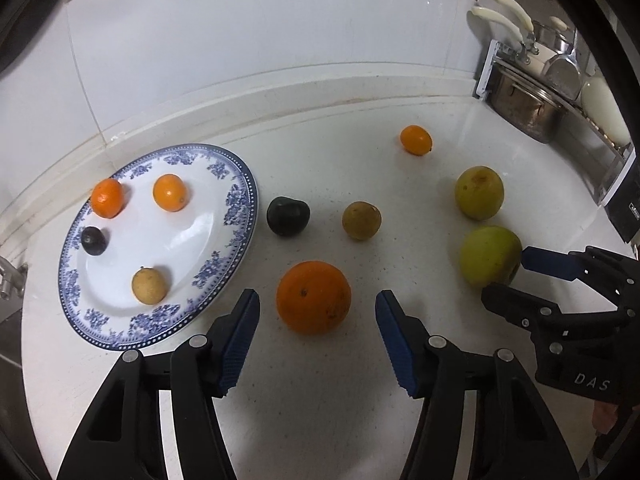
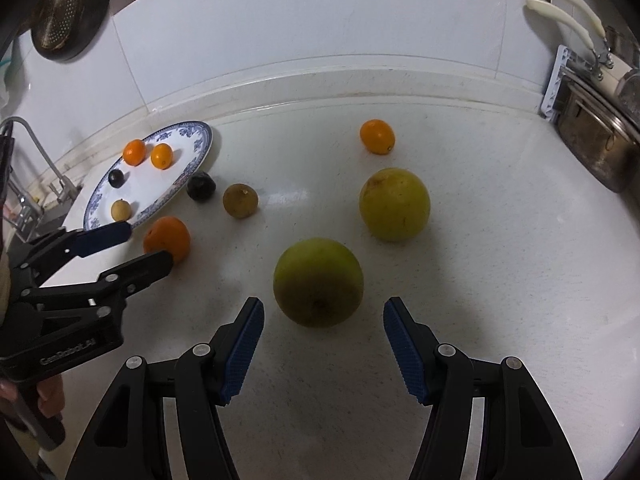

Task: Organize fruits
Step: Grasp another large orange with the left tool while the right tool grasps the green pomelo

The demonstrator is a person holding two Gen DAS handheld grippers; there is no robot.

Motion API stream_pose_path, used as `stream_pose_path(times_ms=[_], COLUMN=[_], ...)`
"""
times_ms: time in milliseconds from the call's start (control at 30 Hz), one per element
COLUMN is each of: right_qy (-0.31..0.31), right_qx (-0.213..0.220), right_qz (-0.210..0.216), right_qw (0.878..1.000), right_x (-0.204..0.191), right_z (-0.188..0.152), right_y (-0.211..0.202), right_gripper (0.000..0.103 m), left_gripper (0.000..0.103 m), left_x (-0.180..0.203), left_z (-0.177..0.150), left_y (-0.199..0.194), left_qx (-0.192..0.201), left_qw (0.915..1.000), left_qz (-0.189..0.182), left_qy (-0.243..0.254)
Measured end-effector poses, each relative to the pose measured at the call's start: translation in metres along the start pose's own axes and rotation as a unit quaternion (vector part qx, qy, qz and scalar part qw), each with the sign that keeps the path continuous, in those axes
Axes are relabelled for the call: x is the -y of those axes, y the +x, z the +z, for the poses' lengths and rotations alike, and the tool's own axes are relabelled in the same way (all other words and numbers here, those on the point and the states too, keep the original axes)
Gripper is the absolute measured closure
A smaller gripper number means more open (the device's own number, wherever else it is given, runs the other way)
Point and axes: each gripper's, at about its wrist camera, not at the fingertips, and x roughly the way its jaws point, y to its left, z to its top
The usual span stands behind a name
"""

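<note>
A blue-and-white plate (image 1: 236,200) at the left holds two small oranges, a dark fruit and a small tan fruit; it also shows in the right wrist view (image 2: 200,140). My left gripper (image 1: 318,308) is open, its fingers either side of a big orange (image 1: 313,297) on the counter. My right gripper (image 2: 323,314) is open around a green apple (image 2: 318,282), not touching. A second green-yellow apple (image 2: 394,204), a brown fruit (image 2: 240,200), a dark plum (image 2: 201,186) and a small orange (image 2: 377,136) lie loose on the counter.
A white counter (image 2: 500,260) runs to a tiled wall. A dish rack with steel pots (image 1: 532,108) stands at the far right. A tap and sink (image 2: 36,184) lie left of the plate. A pan (image 2: 64,8) hangs at upper left.
</note>
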Motion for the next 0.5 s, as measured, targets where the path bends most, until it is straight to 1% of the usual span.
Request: stream_pose_path(times_ms=[33,167,233,367,433,500], right_qy=[0.0,0.005,0.005,0.002,0.0,-0.002], right_qx=[-0.001,-0.005,-0.003,-0.001,0.002,0.002], right_qz=[0.0,0.003,0.002,0.001,0.0,0.002], right_qw=[1.0,1.0,1.0,1.0,1.0,1.0], right_x=[0.0,0.002,0.002,0.001,0.0,0.0], right_z=[0.001,0.003,0.003,0.003,0.004,0.004], right_y=[0.001,0.008,0.01,0.013,0.015,0.016], right_gripper=[0.04,0.04,0.04,0.041,0.043,0.049], left_gripper=[0.047,0.051,0.055,0.06,0.062,0.062], left_x=[0.0,-0.001,-0.001,-0.003,-0.004,-0.005], left_z=[0.001,0.004,0.005,0.005,0.006,0.006], left_y=[0.002,0.01,0.013,0.016,0.016,0.016], left_qx=[-0.002,-0.01,-0.012,-0.015,-0.015,-0.015], left_qw=[1.0,0.9999,0.9999,0.9998,0.9998,0.9998], left_qz=[-0.001,-0.001,0.001,0.0,0.001,-0.001], left_qy=[-0.002,-0.006,-0.006,-0.012,-0.013,-0.016])
